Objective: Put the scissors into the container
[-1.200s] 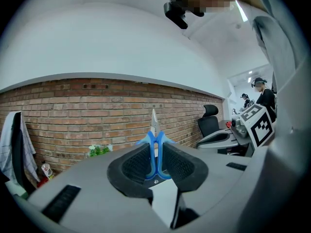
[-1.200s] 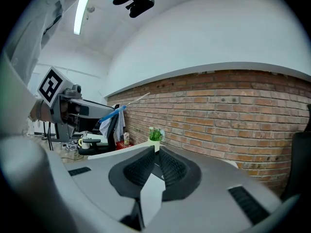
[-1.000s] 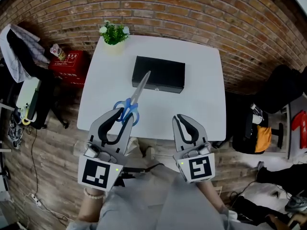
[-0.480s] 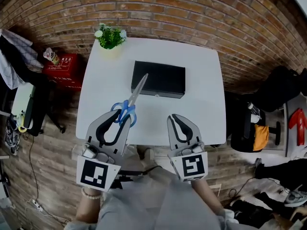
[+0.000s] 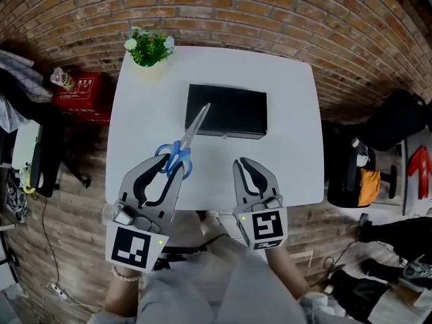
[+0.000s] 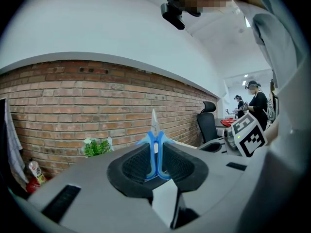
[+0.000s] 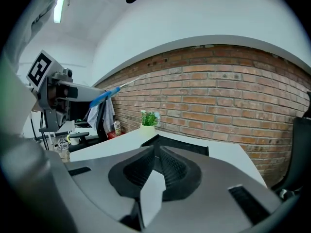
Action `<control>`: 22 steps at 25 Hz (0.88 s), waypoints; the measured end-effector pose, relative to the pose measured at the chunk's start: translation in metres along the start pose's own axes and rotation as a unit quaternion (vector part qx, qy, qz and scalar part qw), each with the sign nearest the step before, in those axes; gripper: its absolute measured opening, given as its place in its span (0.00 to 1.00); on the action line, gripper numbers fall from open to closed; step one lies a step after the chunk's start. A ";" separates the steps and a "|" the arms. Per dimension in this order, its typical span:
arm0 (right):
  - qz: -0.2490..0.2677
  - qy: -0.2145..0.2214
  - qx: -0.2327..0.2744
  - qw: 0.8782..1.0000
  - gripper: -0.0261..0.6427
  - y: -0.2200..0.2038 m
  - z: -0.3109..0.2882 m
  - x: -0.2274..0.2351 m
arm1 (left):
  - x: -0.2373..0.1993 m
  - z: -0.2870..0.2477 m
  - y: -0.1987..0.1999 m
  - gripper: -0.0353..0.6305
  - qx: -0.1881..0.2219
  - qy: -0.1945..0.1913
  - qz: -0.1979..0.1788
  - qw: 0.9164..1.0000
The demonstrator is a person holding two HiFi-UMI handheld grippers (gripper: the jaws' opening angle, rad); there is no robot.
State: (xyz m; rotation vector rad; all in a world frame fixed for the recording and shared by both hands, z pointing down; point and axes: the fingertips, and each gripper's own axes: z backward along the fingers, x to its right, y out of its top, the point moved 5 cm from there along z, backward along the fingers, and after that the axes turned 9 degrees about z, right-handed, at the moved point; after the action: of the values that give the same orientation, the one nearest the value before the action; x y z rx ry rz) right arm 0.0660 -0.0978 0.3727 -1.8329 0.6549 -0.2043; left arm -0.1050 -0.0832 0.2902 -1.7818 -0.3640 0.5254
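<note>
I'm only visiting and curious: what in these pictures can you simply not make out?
- Inside of the container: the head view shows only flat black, and in the right gripper view its near wall hides it.
- Handle loops of the scissors: in the head view they are partly covered by the left gripper, which is shut on them.
- Print on the red box: too small in the head view.

A potted plant (image 5: pixel 149 46) stands on the white table (image 5: pixel 290 133).

On the table (image 5: pixel 290 147), the container (image 5: pixel 227 111) sits centre-back, with the plant (image 5: pixel 148 47) at the back-left corner. The scissors (image 5: pixel 183 147), in the left gripper (image 5: pixel 167 167), are before the container's left end, and the right gripper (image 5: pixel 245 164) is to their right.
</note>
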 end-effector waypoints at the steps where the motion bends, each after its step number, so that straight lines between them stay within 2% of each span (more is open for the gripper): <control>1: 0.000 -0.001 -0.004 1.000 0.12 -0.003 -0.006 0.001 | -0.003 -0.003 -0.001 0.20 -0.002 -0.001 0.001 1.000; 22: -0.032 -0.039 -0.106 0.993 0.13 -0.062 -0.104 0.007 | -0.064 -0.052 -0.033 0.20 -0.048 -0.020 0.014 0.999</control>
State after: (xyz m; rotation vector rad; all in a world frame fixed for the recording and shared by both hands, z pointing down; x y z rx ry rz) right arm 0.0463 -0.1726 0.4656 -2.0571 0.5816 -0.1083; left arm -0.1312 -0.1489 0.3437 -1.8741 -0.3982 0.5730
